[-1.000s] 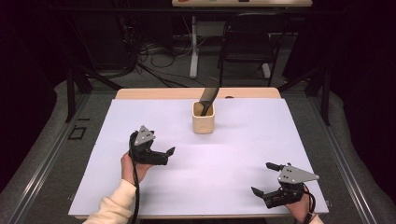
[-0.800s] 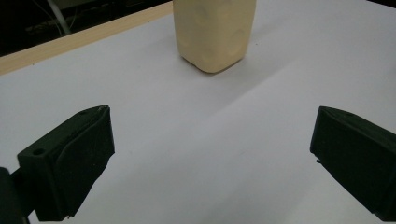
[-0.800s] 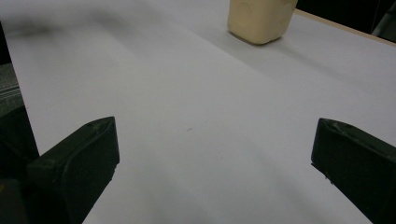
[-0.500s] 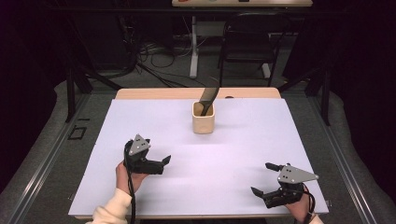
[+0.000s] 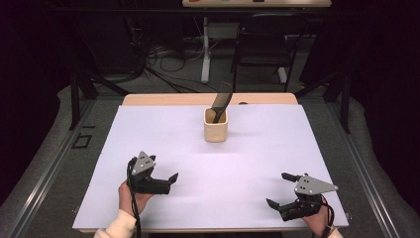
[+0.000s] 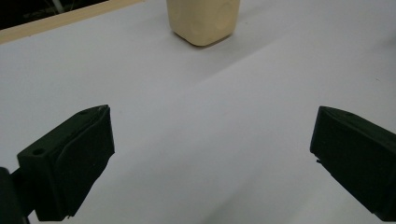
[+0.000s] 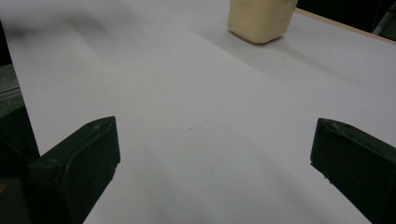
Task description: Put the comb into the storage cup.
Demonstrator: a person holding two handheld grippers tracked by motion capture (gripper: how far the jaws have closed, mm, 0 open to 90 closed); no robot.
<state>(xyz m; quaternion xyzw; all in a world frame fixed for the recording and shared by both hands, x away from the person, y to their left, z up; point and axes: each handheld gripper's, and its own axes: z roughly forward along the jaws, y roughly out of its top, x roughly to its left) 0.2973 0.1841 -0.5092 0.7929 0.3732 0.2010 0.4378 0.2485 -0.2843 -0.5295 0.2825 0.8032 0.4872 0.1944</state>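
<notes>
Cream cup [image 5: 216, 130] stands at twelve o'clock on the table [image 5: 257, 148], while your left hand-held gripper [image 5: 166, 182] and right hand-held gripper [image 5: 280, 189] both gape empty.

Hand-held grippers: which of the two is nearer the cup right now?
The left hand-held gripper. It sits farther up the white sheet, closer to the beige cup, while the right hand-held gripper rests near the sheet's front corner. Both are open and empty.
</notes>
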